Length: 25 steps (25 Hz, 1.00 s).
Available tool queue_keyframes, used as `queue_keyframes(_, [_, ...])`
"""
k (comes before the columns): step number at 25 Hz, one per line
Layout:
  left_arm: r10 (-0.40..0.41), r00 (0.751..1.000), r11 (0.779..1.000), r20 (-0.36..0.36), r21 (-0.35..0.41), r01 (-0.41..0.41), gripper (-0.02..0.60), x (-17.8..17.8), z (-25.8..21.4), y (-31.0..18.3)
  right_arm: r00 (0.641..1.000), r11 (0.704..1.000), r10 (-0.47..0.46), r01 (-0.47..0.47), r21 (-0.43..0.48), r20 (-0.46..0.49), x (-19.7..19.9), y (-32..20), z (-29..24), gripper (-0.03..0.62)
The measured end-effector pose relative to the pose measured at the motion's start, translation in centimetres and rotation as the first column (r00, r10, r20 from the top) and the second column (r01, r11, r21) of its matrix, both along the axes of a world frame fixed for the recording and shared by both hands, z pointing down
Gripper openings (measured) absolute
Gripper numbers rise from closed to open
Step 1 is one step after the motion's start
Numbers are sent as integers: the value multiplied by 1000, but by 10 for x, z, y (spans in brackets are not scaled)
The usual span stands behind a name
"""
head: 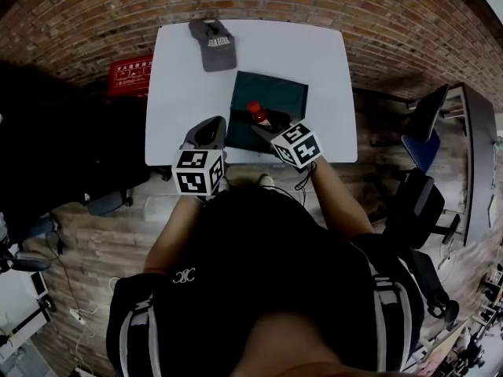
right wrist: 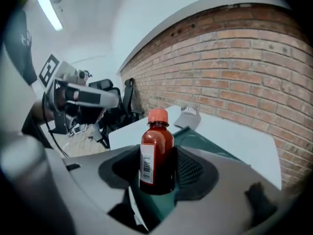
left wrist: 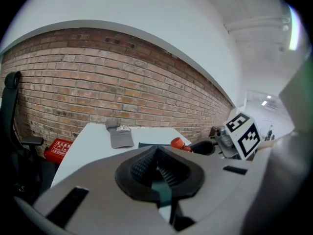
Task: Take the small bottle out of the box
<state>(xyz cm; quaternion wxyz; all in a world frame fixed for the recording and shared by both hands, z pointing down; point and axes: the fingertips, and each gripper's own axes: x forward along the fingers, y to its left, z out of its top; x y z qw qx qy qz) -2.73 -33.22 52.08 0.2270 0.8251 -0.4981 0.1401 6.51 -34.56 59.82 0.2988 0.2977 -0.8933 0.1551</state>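
A small dark-red bottle (right wrist: 157, 151) with an orange-red cap and a white label stands upright between the jaws of my right gripper (right wrist: 159, 173), which is shut on it. From the head view the bottle (head: 257, 111) is held over the near part of the dark green box (head: 271, 93) on the white table (head: 181, 69). My left gripper (head: 211, 132) hovers at the table's front edge, just left of the box. Its ribbed pads (left wrist: 146, 165) meet with nothing between them. The left gripper view shows the bottle's cap (left wrist: 178, 143) beside the right gripper.
A grey cap (head: 214, 44) lies at the table's far edge, beyond the box. A red case (head: 130, 75) sits on the floor left of the table. Office chairs (head: 424, 132) stand to the right. Brick paving surrounds the table.
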Motion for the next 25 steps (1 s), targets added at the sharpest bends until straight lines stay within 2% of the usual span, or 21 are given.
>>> queue_keyframes(5, [32, 999, 999, 1, 44, -32, 14, 17, -15, -10, 979, 977, 155, -171, 124, 132, 17, -10, -55, 215])
queue_keyframes(10, [71, 997, 992, 1, 100, -70, 14, 38, -33, -23, 935, 910, 273, -328, 254, 228, 43, -21, -105, 215])
queue_keyframes(14, [85, 996, 981, -11, 178, -82, 14, 51, -54, -31, 874, 818, 388, -472, 328, 292, 72, -26, -139, 215])
queue_keyframes(18, [85, 996, 964, -13, 256, -79, 14, 58, -75, -41, 773, 675, 501, -631, 383, 390, 106, -27, -170, 215])
queue_keyframes(20, [83, 997, 955, -8, 286, -77, 14, 61, -82, -43, 734, 618, 527, -677, 399, 429, 120, -26, -179, 215])
queue_keyframes(23, [65, 998, 941, 2, 333, -61, 14, 63, -92, -46, 705, 561, 553, -709, 428, 445, 136, -24, -186, 215])
queue_keyframes(25, [49, 999, 932, 5, 360, -48, 14, 62, -98, -47, 691, 534, 571, -722, 439, 443, 143, -23, -188, 215])
